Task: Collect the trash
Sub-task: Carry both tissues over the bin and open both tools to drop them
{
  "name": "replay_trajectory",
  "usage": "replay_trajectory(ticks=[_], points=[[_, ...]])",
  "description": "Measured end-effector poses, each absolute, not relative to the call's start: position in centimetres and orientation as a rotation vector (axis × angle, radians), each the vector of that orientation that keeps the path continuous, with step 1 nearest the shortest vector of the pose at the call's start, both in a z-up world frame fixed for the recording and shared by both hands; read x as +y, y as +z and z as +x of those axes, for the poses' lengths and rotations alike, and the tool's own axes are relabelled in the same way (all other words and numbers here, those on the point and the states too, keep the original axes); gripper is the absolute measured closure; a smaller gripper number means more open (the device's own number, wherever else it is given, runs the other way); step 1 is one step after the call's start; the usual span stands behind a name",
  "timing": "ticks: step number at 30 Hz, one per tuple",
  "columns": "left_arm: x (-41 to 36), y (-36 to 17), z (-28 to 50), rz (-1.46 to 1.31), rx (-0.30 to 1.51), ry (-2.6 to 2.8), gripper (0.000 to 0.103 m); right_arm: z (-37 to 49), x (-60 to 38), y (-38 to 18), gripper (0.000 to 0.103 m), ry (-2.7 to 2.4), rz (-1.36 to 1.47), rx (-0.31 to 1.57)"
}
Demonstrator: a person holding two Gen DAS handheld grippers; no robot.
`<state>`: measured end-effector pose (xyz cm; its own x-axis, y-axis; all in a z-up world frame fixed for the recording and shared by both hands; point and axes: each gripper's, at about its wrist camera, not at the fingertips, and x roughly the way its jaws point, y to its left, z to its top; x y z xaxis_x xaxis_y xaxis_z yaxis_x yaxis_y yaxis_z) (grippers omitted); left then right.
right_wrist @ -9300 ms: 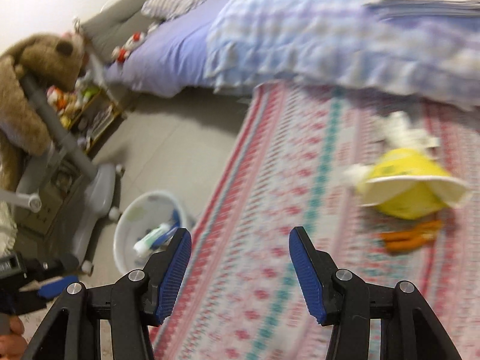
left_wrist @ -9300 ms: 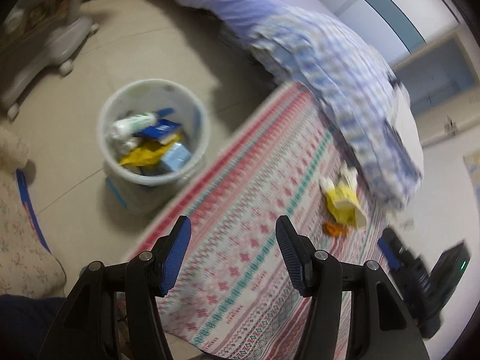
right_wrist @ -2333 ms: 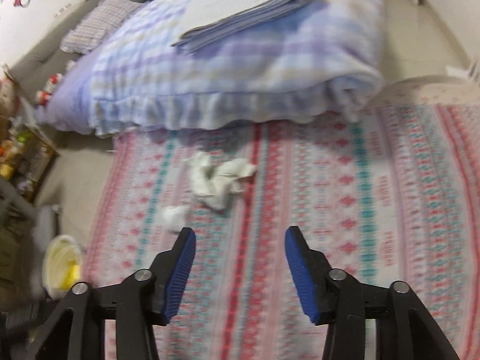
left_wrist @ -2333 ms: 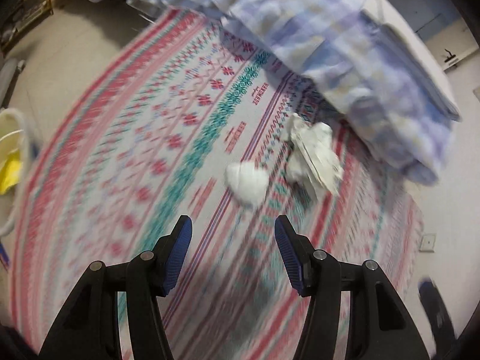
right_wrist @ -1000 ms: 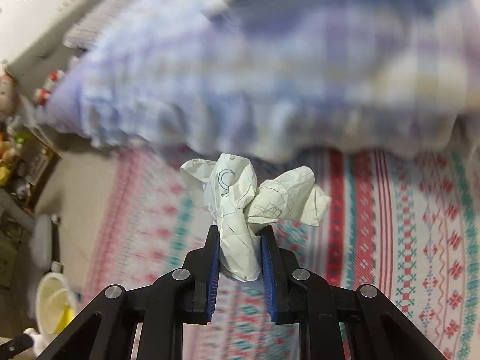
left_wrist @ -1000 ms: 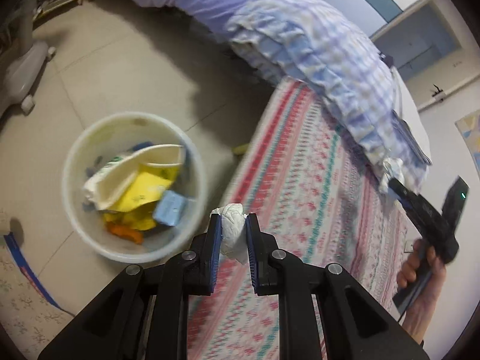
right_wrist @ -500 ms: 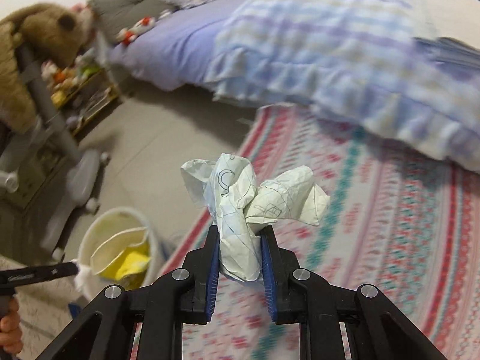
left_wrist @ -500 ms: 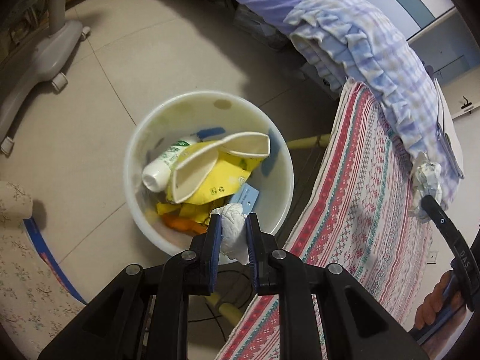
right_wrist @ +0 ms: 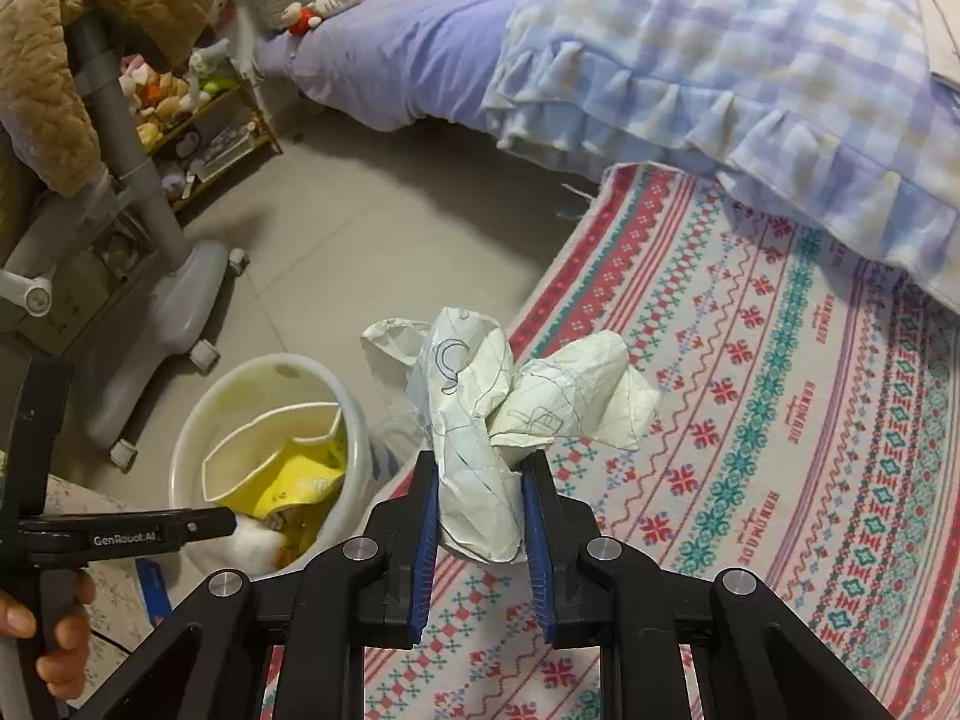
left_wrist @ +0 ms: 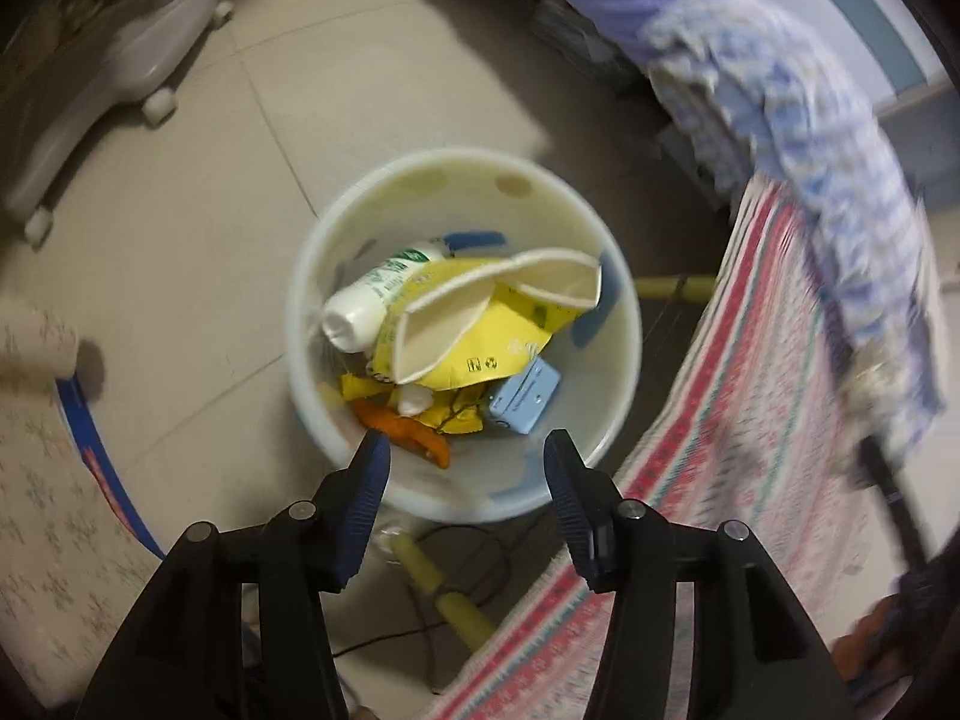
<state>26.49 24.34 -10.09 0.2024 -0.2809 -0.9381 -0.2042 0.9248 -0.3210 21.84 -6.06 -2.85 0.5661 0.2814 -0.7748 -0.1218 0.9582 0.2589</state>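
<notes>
Trash fills the white bin (left_wrist: 624, 324), which stands on the grey tile floor (left_wrist: 180, 240) just left of the striped rug (left_wrist: 750, 390). Inside it, going left to right, lie a white bottle (left_wrist: 372, 300) with green print, a bent yellow and cream paper bowl (left_wrist: 474, 324), a small white paper ball (left_wrist: 414, 401) beside an orange scrap (left_wrist: 414, 432), and a little blue box (left_wrist: 523, 396). The left gripper (left_wrist: 467, 462) hangs over the near side of the bin with its blue fingers (left_wrist: 366, 480) spread wide and nothing between them. Further right, over the rug (right_wrist: 780, 420), the right gripper (right_wrist: 479, 510) is squeezed tight on a crumpled paper (right_wrist: 480, 408). That paper is white and wrinkly, with thin grid lines and pen drawings on it. It sticks up and out to the right of the fingers.
</notes>
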Motion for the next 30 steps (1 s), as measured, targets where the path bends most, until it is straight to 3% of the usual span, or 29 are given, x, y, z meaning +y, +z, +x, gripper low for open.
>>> replay_trajectory(ticks=[6, 12, 21, 24, 25, 30], points=[[28.7, -6.1, 25.5, -0.575, 1.29, 0.021, 0.047, 22.1, -4.2, -3.1, 0.08, 0.282, 0.158, 0.95], [33.0, -5.1, 24.9, -0.744, 1.26, 0.124, 0.047, 21.9, 1.9, -4.9, 0.079, 0.416, 0.001, 0.977], [33.9, -5.6, 25.6, -0.766, 1.284, 0.124, 0.047, 22.0, 11.0, -7.9, 0.077, 0.556, -0.108, 0.972], [33.6, -5.7, 25.8, -0.766, 1.289, 0.114, 0.047, 22.3, 12.6, -9.3, 0.06, 0.561, -0.139, 0.97], [33.6, -5.7, 25.7, -0.762, 1.288, 0.111, 0.047, 22.6, 13.0, -10.0, 0.047, 0.549, -0.162, 0.987], [33.6, -5.4, 25.7, -0.751, 1.28, 0.111, 0.047, 23.5, 12.3, -12.1, 0.044, 0.475, -0.161, 1.032]])
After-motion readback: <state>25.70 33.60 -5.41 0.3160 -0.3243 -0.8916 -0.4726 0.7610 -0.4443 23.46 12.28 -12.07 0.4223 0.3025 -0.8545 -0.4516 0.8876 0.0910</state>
